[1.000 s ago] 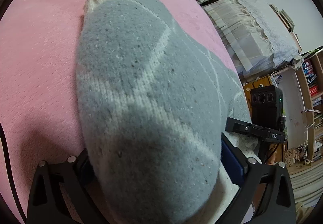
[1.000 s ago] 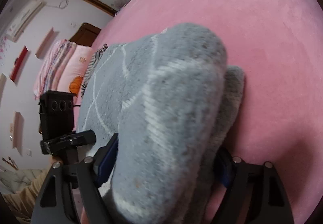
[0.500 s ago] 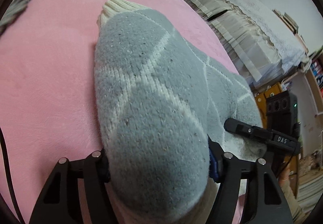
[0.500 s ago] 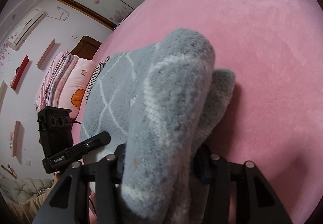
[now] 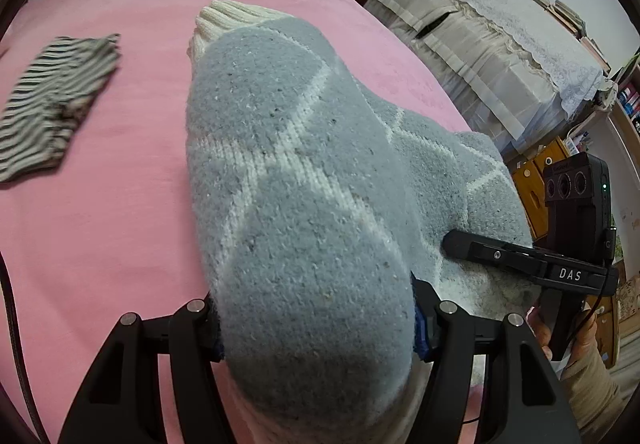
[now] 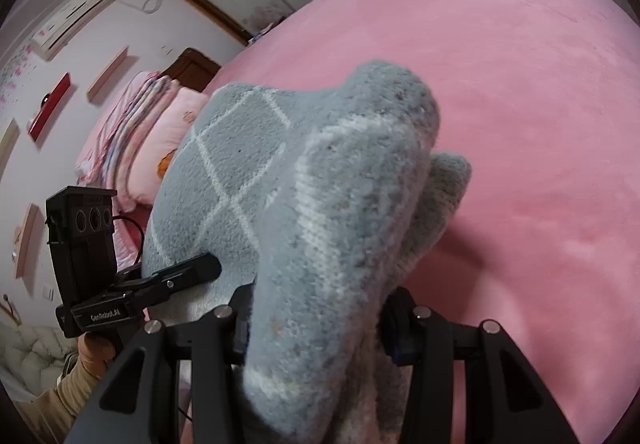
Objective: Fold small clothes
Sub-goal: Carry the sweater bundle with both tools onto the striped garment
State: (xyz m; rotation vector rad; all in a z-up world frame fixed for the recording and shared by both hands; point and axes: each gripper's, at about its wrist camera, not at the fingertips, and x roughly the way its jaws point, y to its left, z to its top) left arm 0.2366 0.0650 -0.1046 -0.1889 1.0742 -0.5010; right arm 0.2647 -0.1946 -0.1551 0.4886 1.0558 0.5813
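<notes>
Pinching one grey knit garment (image 5: 304,204) between both sets of fingers, your left gripper (image 5: 316,324) and right gripper (image 6: 316,324) hold it bunched above the pink bedspread (image 6: 540,104), bare to your right, striped clothes (image 5: 52,104) lying left.

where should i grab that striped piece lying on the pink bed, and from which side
Probably at one of the corners of its near edge, coming down from above. The striped garment lies flat on the pink bed cover, so only an edge gives the fingers something to pinch. Both grippers are busy: the left gripper and right gripper clamp the grey sock.
</notes>
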